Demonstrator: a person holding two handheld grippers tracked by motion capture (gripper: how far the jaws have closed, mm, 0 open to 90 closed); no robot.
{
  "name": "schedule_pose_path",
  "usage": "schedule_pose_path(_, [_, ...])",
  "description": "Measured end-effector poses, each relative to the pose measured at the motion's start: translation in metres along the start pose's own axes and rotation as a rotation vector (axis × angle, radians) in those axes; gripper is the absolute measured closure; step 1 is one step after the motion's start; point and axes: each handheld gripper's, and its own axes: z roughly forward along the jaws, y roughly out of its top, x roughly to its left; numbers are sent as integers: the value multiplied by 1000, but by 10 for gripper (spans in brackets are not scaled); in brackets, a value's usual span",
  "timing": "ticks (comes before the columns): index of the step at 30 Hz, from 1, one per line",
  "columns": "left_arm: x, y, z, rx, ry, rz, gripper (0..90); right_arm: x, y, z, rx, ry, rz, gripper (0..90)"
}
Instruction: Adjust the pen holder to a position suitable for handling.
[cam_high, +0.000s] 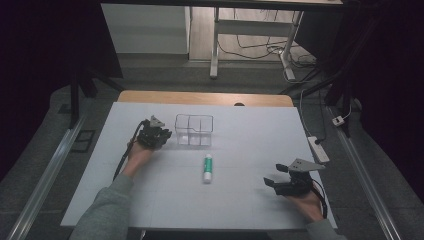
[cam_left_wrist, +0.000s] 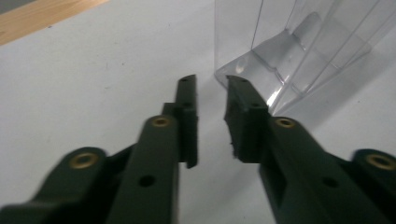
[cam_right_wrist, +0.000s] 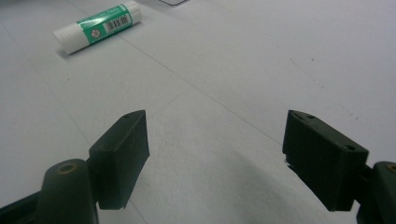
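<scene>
Right gripper (cam_high: 274, 175): near the desk's (cam_high: 250, 200) front right corner, jaws spread wide, holding nothing.
Glue stick (cam_high: 207, 168): lying mid-desk, well apart from both grippers, white with a green label.
Left gripper (cam_high: 166, 133): farther back on the left, jaws narrowly parted, empty, tips just beside the clear box.
Clear box (cam_high: 194, 129): upright, compartmented, toward the far edge.

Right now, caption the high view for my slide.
Left gripper beside the clear divided box, glue stick lying mid-table, right gripper open nearby.
</scene>
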Motion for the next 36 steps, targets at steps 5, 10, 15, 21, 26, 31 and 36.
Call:
schedule_pose_path(5, [4, 4, 8, -3, -27, -23, 891, 0, 0, 0, 4, -7, -2, 216])
schedule_pose_path(10, [2, 7, 15, 4, -50, -12, 892, 0, 0, 1, 10, -4, -5, 217])
schedule_pose_path(15, [-2, 8, 22, 6, -66, -11, 892, 0, 0, 1, -1, -7, -4, 217])
schedule_pose_path(21, [-1, 8, 24, 12, -67, -20, 892, 0, 0, 1, -1, -9, -5, 218])
schedule_pose_path(26, [-2, 8, 24, 14, -64, -20, 892, 0, 0, 1, -1, -8, -5, 218])
schedule_pose_path(31, [-2, 8, 24, 14, -81, -25, 892, 0, 0, 1, 8, -12, -9, 218])
schedule_pose_path(36, [-6, 9, 26, 16, -84, -16, 892, 0, 0, 2, 14, -6, -11, 219])
